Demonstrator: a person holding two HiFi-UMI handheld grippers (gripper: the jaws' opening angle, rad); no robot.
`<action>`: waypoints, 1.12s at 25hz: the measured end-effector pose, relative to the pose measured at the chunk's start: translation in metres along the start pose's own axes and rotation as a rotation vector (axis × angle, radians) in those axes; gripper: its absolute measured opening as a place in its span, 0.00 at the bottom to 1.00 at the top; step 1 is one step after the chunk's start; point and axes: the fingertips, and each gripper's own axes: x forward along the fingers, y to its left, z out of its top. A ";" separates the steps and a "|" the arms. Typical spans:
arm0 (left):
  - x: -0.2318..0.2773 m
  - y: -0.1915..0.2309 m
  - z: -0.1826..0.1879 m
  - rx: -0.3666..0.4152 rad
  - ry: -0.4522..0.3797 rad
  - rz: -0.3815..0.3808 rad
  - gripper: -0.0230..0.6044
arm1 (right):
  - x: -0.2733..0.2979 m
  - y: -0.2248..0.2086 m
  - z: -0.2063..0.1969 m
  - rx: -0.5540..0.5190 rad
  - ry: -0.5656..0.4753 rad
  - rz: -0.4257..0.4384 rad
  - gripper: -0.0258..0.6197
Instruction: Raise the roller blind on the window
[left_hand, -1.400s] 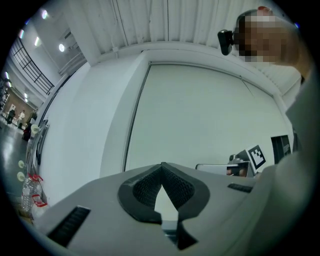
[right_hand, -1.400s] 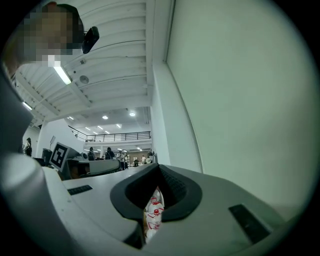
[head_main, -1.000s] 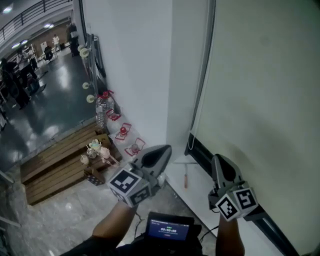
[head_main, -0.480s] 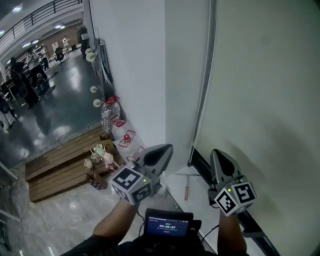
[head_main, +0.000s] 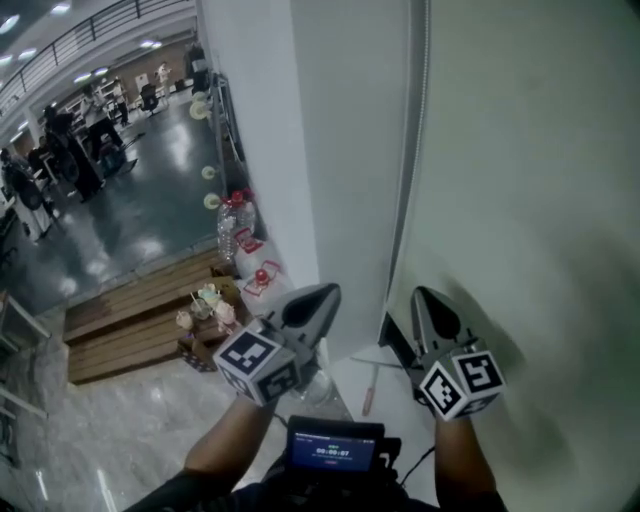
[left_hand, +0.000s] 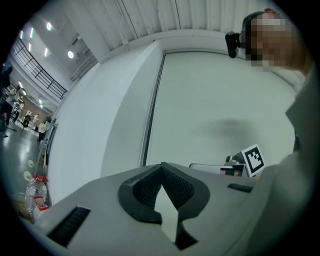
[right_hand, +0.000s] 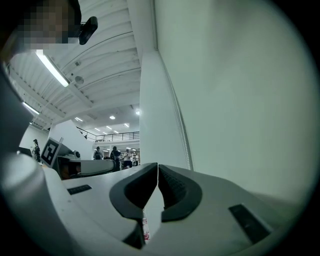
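The pale roller blind (head_main: 530, 180) hangs down over the window at the right, its dark bottom bar (head_main: 395, 345) low beside the sill. Its bead chain (head_main: 405, 180) runs down the blind's left edge. My left gripper (head_main: 322, 298) points at the white wall left of the chain, shut and empty. My right gripper (head_main: 424, 298) points at the blind just right of the chain, without touching it. Its jaws have just been opening to a thin slit, with nothing between them. The chain (left_hand: 150, 115) also shows in the left gripper view, and the chain (right_hand: 183, 135) in the right one.
A white sill (head_main: 345, 362) with a small red-handled tool (head_main: 366, 393) lies under the blind. To the left stand a water bottle (head_main: 232, 225) and a wooden pallet (head_main: 130, 320) with small items. A screen device (head_main: 335, 450) hangs at the person's chest. People stand far off in the hall.
Both grippers have moved forward toward the wall and the blind. The chain and the blind's bottom bar now stand closer to them.
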 end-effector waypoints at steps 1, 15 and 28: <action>0.004 0.001 -0.001 0.006 0.002 0.003 0.02 | 0.005 -0.004 -0.001 0.003 0.000 0.010 0.07; 0.039 0.031 -0.006 0.013 0.036 -0.053 0.02 | 0.091 -0.046 -0.008 0.014 0.035 -0.044 0.16; 0.042 0.058 -0.008 0.048 0.070 -0.042 0.02 | 0.165 -0.103 -0.022 -0.001 0.076 -0.112 0.25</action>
